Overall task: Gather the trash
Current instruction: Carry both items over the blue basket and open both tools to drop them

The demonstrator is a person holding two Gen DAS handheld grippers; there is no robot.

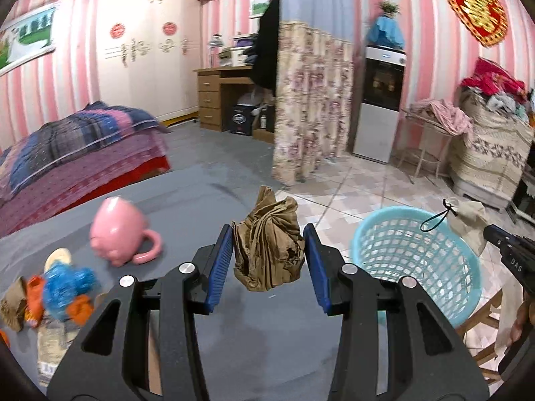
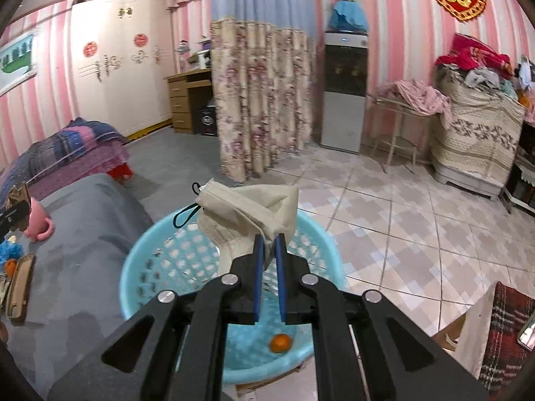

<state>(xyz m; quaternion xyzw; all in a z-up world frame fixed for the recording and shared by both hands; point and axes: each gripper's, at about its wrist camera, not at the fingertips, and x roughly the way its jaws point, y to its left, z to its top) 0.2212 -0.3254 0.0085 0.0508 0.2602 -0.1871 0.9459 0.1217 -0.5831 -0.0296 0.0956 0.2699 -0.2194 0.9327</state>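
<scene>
My left gripper [image 1: 268, 239] is shut on a crumpled brown paper bag [image 1: 267, 244], held above the grey table [image 1: 200, 200]. Right of it stands a light blue plastic basket [image 1: 418, 260]. My right gripper [image 2: 269, 239] is shut on a beige face mask [image 2: 247, 214] with a black ear loop, and holds it over the basket [image 2: 160, 260]. A small orange piece [image 2: 280, 343] lies on the basket's bottom. In the left wrist view the right gripper [image 1: 511, 254] enters at the right edge with the mask [image 1: 468, 217] hanging near the basket's far rim.
On the table's left lie a pink pig-shaped mug [image 1: 120, 230], a blue scrubber [image 1: 65, 287], orange scraps [image 1: 35, 297] and a brown case [image 2: 21, 287]. A bed [image 1: 77, 153], a floral curtain [image 1: 311, 100] and a water dispenser [image 1: 381, 100] stand behind. Tiled floor [image 2: 418, 217] lies to the right.
</scene>
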